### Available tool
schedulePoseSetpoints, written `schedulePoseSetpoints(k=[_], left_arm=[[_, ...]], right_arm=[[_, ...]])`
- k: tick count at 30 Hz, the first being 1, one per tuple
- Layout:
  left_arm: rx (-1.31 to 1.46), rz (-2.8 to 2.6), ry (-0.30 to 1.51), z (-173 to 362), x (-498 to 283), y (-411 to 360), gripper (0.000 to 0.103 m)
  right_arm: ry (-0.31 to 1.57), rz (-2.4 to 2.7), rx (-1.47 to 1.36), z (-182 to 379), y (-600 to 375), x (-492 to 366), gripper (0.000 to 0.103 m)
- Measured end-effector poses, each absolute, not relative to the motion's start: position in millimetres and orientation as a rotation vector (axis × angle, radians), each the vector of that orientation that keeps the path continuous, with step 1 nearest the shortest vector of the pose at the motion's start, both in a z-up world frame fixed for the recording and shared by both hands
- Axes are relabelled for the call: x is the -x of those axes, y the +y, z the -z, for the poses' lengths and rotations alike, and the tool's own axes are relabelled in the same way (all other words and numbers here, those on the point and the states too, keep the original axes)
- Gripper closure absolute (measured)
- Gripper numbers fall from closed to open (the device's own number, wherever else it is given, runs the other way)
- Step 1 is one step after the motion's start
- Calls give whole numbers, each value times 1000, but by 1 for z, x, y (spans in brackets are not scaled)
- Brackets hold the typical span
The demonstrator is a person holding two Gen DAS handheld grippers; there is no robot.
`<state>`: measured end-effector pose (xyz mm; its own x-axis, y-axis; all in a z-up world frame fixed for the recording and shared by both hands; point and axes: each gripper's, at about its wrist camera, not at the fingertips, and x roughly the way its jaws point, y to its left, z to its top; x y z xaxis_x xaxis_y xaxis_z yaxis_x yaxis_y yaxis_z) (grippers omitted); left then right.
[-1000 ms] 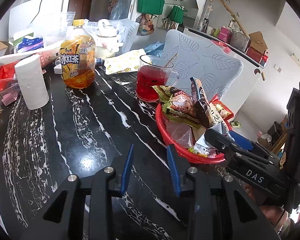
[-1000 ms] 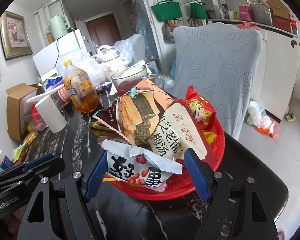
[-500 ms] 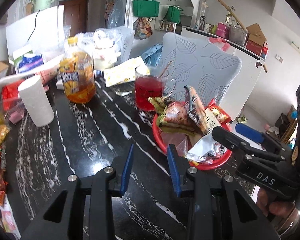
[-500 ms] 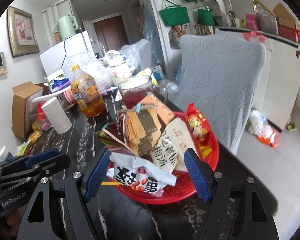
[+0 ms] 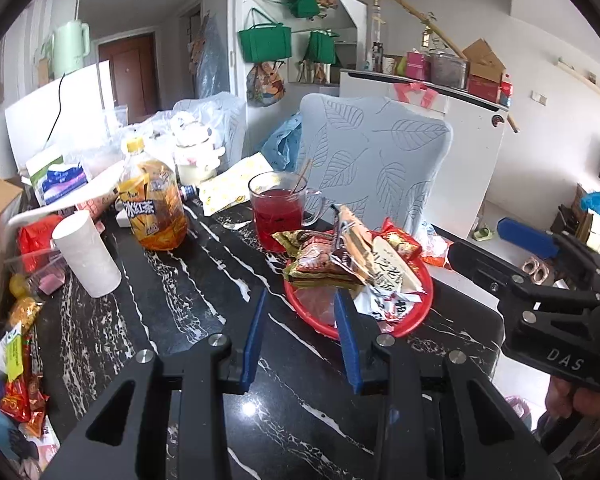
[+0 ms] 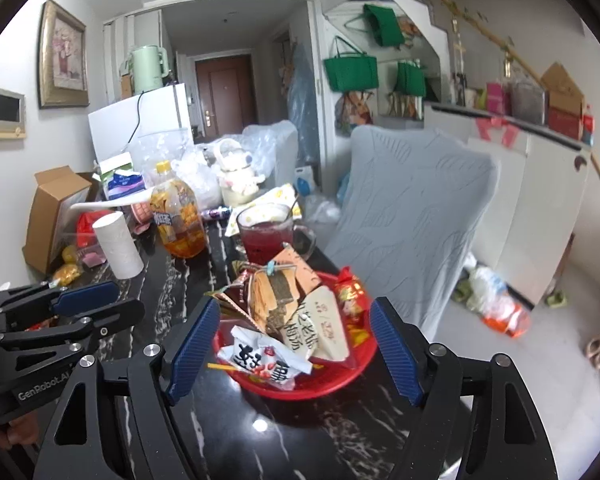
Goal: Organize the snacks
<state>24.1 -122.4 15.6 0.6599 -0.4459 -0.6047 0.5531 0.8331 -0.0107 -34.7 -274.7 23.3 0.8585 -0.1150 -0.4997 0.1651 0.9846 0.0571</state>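
Red plastic makes the round basket (image 6: 300, 386), and it sits near the right edge of the black marble table (image 5: 172, 280) with white streaks. Shiny crinkly snack packets (image 6: 284, 312) are piled high in it, and a white packet with big black letters (image 6: 264, 360) hangs over its front rim. More loose snack packets (image 5: 20, 380) lie at the table's left edge.

The left gripper (image 5: 300, 328) hangs above the table just in front of the basket, its blue ribbed fingers (image 5: 254, 336) spread a little with nothing between them. The right gripper (image 6: 296, 344) has its fingers spread wide on both sides of the basket, holding nothing.

Behind the basket stands a clear glass mug of red drink (image 5: 278, 210). A fat iced tea bottle (image 5: 152, 208) and a white paper roll (image 5: 88, 256) stand farther left, well apart from the basket. Bare smooth table lies between them. A grey chair with leaf shapes (image 5: 372, 168) stands just past the table's far right edge
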Motion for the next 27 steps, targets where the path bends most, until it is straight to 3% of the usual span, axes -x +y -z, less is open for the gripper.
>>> schedulePoseSetpoints(k=[27], left_arm=[[-206, 658, 658, -15, 1, -122, 70]], right_arm=[[630, 250, -142, -20, -267, 99, 22]])
